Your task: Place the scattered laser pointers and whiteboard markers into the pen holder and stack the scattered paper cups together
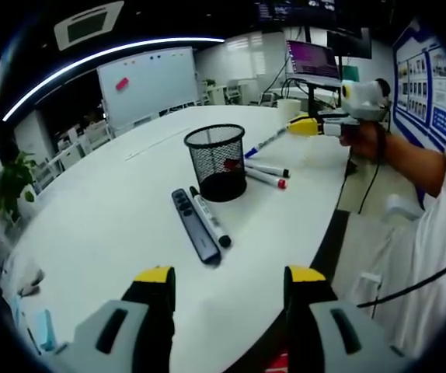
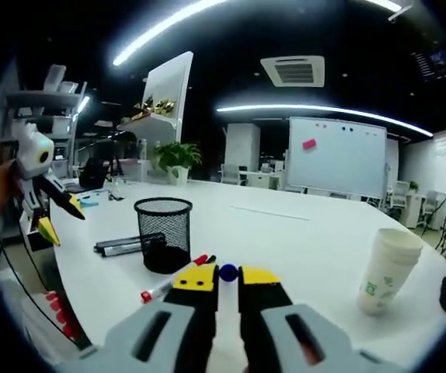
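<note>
Left gripper view: your left gripper, jaws apart and holding nothing, hovers over the round white table's near edge. Beyond sits the black mesh pen holder, a dark laser pointer beside it. Your right gripper clamps a blue-capped whiteboard marker; stacked white paper cups stand apart.

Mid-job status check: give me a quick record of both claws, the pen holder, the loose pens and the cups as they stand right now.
left claw: open, holding nothing
right claw: shut on blue-capped marker
pen holder: black mesh, upright on table
laser pointer: flat on table near holder, beside black-capped marker
red-capped markers: two, lying on holder's other side
paper cups: upright, seemingly already stacked, apart from holder
</note>
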